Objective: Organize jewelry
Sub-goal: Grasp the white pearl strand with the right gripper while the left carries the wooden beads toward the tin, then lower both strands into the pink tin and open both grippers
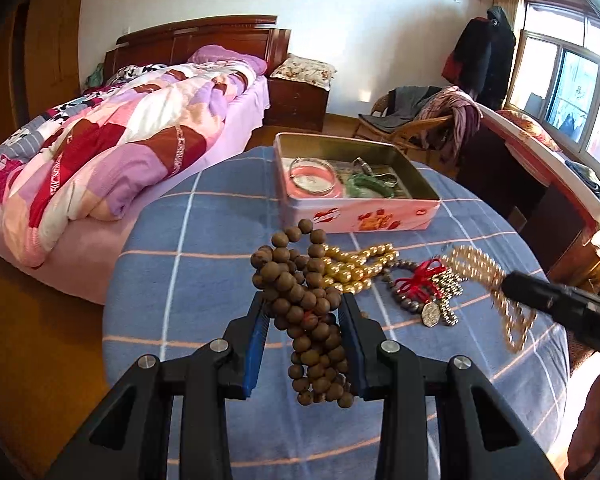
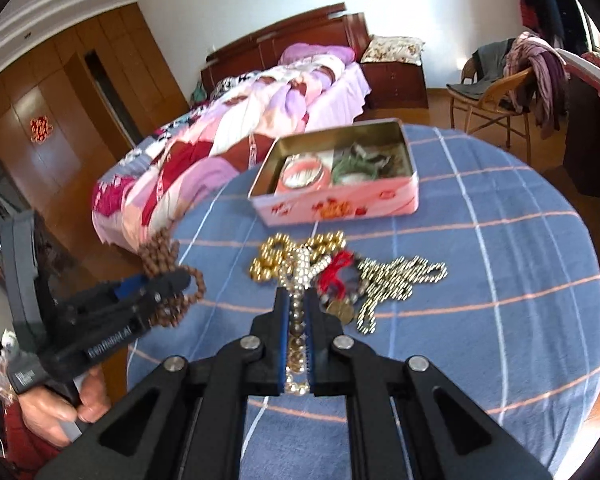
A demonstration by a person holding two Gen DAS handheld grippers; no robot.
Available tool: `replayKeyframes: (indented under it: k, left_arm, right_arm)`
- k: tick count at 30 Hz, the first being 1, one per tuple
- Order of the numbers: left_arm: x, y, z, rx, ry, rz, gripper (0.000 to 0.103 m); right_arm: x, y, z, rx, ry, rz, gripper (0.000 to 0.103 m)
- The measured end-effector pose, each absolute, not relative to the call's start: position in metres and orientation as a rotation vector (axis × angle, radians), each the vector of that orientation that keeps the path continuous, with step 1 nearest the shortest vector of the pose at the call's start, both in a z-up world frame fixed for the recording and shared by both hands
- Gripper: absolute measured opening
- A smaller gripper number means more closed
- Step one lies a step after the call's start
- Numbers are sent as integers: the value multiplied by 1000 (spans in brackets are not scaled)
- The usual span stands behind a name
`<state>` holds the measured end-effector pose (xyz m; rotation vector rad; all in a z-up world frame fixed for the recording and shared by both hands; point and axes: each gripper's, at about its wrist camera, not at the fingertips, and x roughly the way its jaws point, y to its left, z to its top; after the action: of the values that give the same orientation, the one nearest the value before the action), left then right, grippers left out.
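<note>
While both hands are lifting strands off the pile, the left gripper [image 1: 304,320] is holding a bunch of brown wooden beads [image 1: 308,312] between its fingers [image 1: 256,344], which are standing partly apart because the bundle is thick; the pads are pressing on it from both sides. The bunch is hanging lengthwise along the fingers, its long axis running from a loose end near the camera up to a looped end pointing toward the tin [image 1: 380,216]. Gathering it this way seems meant to keep the long strand from trailing.

The right gripper [image 2: 298,320] is pinching a pale pearl strand [image 2: 298,280], its fingers [image 2: 282,340] drawn nearly together on the thin line of pearls. That strand is running straight along the fingers, its far end forking and pointing toward the tin, with a tail sagging near the camera.

Farther out, on the blue checked tabletop [image 2: 500,280], a gold bead string [image 2: 276,258], a red-tasselled bracelet [image 2: 336,276] and a silver bead chain [image 2: 400,280] are lying tangled together, waiting their turn.

Beyond them the open pink tin is sitting lengthwise across the view, already holding a clear bangle [image 1: 312,178] and a green bracelet [image 1: 366,184] side by side.
</note>
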<state>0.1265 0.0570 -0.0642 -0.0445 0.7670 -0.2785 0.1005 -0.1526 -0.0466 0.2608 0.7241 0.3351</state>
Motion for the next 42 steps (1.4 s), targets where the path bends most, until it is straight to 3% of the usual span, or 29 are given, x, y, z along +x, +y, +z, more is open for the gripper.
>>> replayKeyframes:
  k: [23, 42]
  left_arm:
    - [217, 7, -41, -62, 676, -359, 36]
    - [307, -37, -78, 1, 751, -291, 36]
  right_arm:
    - [197, -191, -22, 379, 574, 249, 9]
    - [275, -186, -68, 325, 628, 139, 9]
